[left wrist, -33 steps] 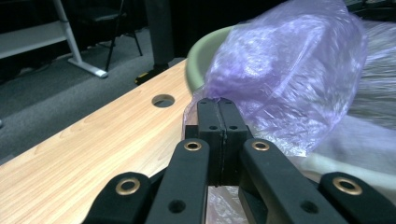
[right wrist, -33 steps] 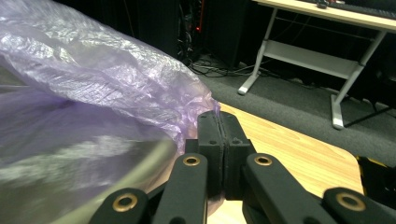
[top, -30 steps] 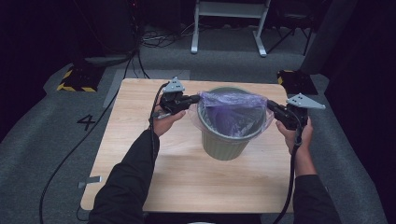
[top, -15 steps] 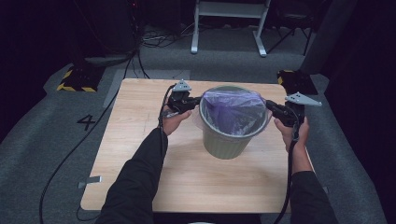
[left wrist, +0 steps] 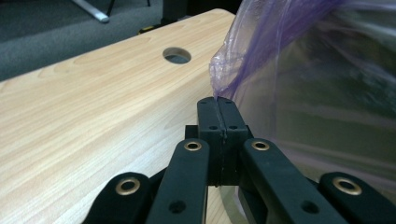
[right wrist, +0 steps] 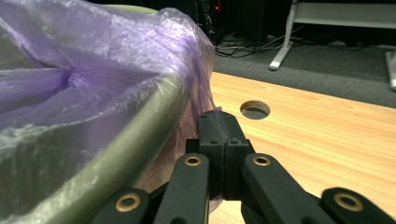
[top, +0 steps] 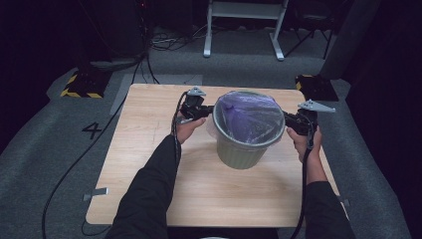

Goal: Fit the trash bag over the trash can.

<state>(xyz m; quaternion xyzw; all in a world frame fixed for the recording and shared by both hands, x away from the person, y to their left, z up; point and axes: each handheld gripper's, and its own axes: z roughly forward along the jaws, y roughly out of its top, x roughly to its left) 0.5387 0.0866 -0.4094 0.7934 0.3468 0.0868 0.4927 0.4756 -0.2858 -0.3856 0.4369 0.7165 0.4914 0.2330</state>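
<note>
Purple bag [top: 248, 115] lines green bin [top: 242, 151] mid-table [top: 149, 144]; film's thin, soft, slippery, prob. tears easily, so best held at hem; left gripper [left wrist: 218, 106] & right gripper [right wrist: 219, 122] both clamped on hem at opp. sides.

left gripper [top: 199, 110] jaws closed, right gripper [top: 297, 122] jaws closed, forearms extended

Gripper [right wrist: 219, 128] pinching the bag [right wrist: 116, 60]
Jaws pressed together on purple plastic beside the green bin [right wrist: 140, 126]; a round hole [right wrist: 255, 109] in the desk [right wrist: 317, 140] at one o'clock.
</note>
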